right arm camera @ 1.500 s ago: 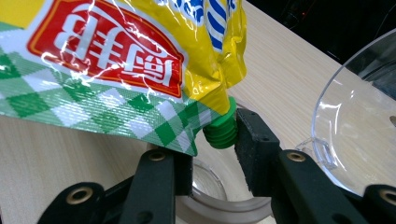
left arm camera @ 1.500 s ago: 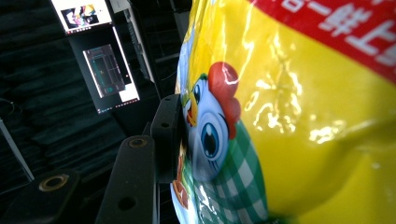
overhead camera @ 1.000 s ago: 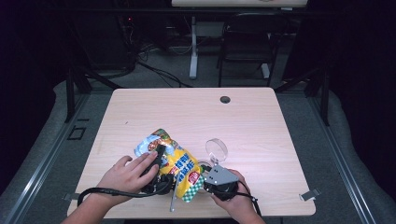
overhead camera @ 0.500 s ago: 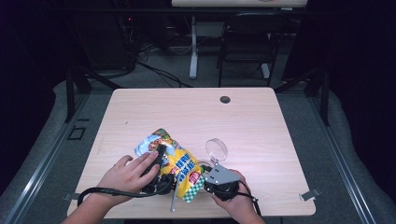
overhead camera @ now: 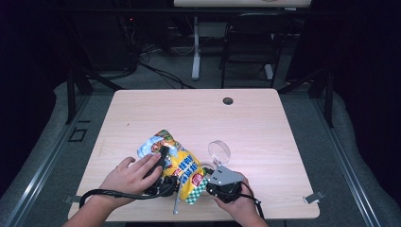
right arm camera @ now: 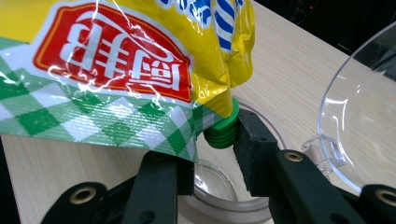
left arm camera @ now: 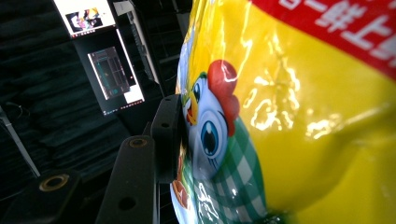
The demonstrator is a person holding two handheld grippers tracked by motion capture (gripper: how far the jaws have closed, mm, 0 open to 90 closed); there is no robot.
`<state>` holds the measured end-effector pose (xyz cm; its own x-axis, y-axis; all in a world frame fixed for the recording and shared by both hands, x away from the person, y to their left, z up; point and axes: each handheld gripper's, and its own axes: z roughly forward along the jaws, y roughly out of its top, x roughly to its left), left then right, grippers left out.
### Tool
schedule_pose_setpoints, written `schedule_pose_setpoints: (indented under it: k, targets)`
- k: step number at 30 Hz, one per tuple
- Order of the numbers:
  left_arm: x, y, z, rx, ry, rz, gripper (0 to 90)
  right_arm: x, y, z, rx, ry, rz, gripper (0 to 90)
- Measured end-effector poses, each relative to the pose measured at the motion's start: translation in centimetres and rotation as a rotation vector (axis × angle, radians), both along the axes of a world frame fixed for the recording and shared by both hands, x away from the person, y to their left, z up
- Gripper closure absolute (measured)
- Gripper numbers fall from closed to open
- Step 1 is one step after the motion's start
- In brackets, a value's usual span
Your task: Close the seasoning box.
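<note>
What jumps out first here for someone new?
The bright yellow pouch with a cartoon chicken, at the table's near edge, held between both hands. The left tool presses its side, and the right tool sits around the pouch's green cap at its lower corner. A clear bowl stands just beyond the right tool.

The left gripper (overhead camera: 163,158) lies mostly under the person's left hand (overhead camera: 130,175), so beside the yellow pouch (overhead camera: 182,168) its far jaw is hidden. In the left gripper view the pouch runs off the top, right and bottom edges. In the right gripper view the green cap (right arm camera: 223,128) is partly covered by the pouch's corner, the clear bowl (right arm camera: 362,116) beside the pouch is cut by the right edge, and whether the right gripper (right arm camera: 212,154) presses the cap cannot be told.
</note>
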<state>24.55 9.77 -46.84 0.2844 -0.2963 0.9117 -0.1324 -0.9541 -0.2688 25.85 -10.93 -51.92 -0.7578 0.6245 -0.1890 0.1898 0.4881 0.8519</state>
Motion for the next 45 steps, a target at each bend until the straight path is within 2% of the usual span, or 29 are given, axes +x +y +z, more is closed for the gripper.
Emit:
schedule_pose_setpoints:
  k: [14, 21, 24, 28, 30, 32, 37, 40, 41, 42, 45]
  targets:
    - [0.02, -0.08, 0.01, 0.001, -0.001, -0.001, 60.3, 0.05, 0.14, -0.08, 0.004, 0.0, 0.002, 71.4]
    - [-0.07, -0.17, 0.08, 0.001, 0.003, -0.007, 60.6, 0.31, -0.07, -0.17, 0.023, 0.021, 0.0, 71.5]
    - [-0.06, -0.26, 0.14, 0.007, -0.002, -0.012, 60.8, 0.27, -0.05, -0.14, 0.012, 0.008, -0.002, 71.5]
    - [-0.18, -0.43, 0.13, 0.038, -0.017, -0.011, 61.0, 0.11, 0.12, -0.2, -0.023, -0.02, -0.008, 71.5]
    - [-0.27, -0.49, 0.04, 0.034, -0.026, -0.018, 61.0, 0.07, 0.19, -0.24, -0.031, -0.024, -0.008, 71.6]
    - [-0.36, -0.59, 0.18, 0.051, -0.037, -0.018, 61.1, 0.07, 0.19, -0.25, -0.028, -0.022, -0.006, 71.6]
    - [-0.38, -0.6, 0.39, 0.044, -0.045, -0.026, 61.3, 0.01, 0.04, -0.06, -0.012, -0.028, -0.008, 71.6]
    - [-0.46, -0.67, 0.5, 0.061, -0.052, -0.027, 61.4, -0.04, 0.05, -0.02, -0.013, -0.03, -0.006, 71.6]
    - [-0.44, -0.66, 0.46, 0.053, -0.049, -0.03, 61.4, -0.06, 0.04, 0.0, -0.016, -0.031, -0.006, 71.6]
    - [-0.48, -0.71, 0.48, 0.064, -0.053, -0.027, 61.5, -0.09, 0.04, 0.0, -0.019, -0.032, -0.007, 71.6]
    - [-0.45, -0.78, 0.43, 0.063, -0.052, -0.027, 61.6, -0.16, 0.07, -0.01, -0.024, -0.039, -0.009, 71.6]
